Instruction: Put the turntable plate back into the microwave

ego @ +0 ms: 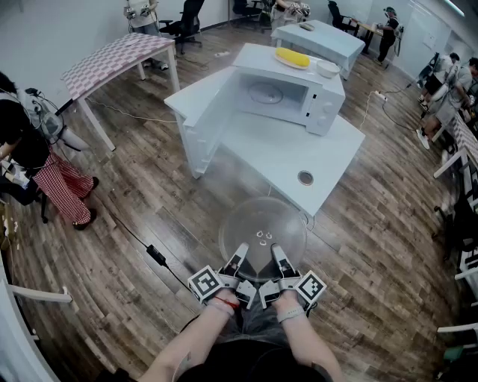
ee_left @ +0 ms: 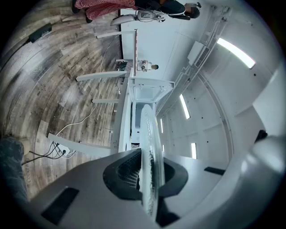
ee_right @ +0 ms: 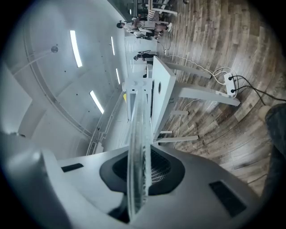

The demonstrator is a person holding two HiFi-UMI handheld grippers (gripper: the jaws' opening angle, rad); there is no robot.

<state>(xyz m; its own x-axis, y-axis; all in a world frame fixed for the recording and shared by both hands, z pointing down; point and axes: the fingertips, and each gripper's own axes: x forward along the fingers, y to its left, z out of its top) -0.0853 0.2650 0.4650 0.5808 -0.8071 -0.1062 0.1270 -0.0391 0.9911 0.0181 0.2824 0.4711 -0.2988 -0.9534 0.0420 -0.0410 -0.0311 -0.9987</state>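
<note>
While the left gripper (ego: 239, 254) clamps the near rim of the glass turntable plate (ego: 263, 226), the right gripper (ego: 278, 254) clamps the same rim just beside it. Both sets of jaws are closed on the glass, which shows edge-on in each gripper view. Plate held roughly level in the air, over the floor, just off the near edge of the white table (ego: 287, 160). Microwave (ego: 323, 104) stands on the table, door (ego: 205, 121) swung open, well apart from the plate.

Brown wood-plank floor (ego: 112, 224) runs throughout. A white square surface (ego: 328, 160) stands mid-room. Far left is a white-legged table with a pink-checked top (ego: 112, 56) and far right a pale blue table (ego: 321, 37), with black office chairs (ego: 187, 22) behind. Long ceiling strip lights (ee_left: 234, 51) glow overhead.
</note>
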